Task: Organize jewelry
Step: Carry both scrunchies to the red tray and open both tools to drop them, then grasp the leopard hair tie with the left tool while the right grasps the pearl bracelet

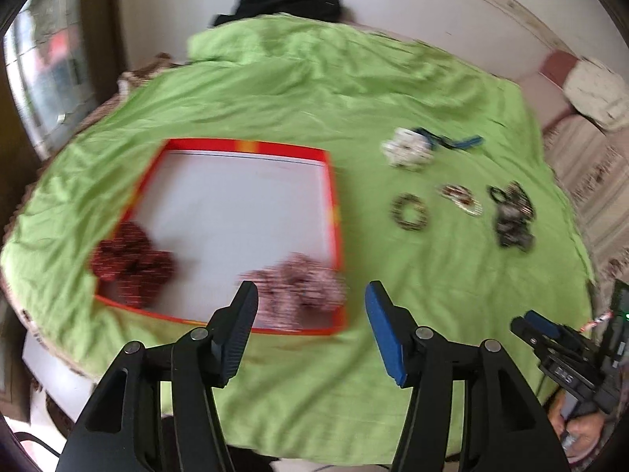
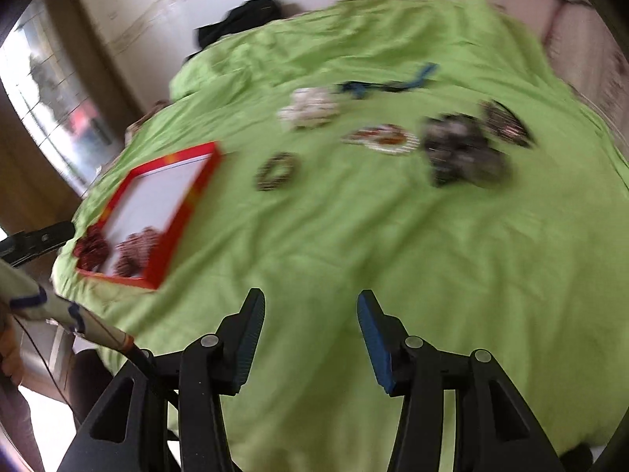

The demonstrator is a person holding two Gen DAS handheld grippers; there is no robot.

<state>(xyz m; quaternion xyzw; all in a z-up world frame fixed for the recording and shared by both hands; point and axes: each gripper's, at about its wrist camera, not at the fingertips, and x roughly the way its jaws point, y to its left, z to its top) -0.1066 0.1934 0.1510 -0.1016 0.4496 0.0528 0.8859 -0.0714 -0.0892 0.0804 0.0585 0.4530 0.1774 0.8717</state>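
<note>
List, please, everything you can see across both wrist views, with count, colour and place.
Sheet: one, light green, spread over the bed.
Box: one, red rim, white inside, on the sheet.
Bracelet piles: two in the box, dark red and pinkish, along its near edge.
White pile: one, on the sheet beyond the box.
Blue strap: one, beside the white pile.
Dark bangle: one, alone on the sheet.
Pale and red bracelets: one blurred cluster.
Dark heap: one, black and grey, farthest from the box.
Black cloth: one, at the sheet's far end.
Left gripper: open, empty.
Right gripper: open, empty.
</note>
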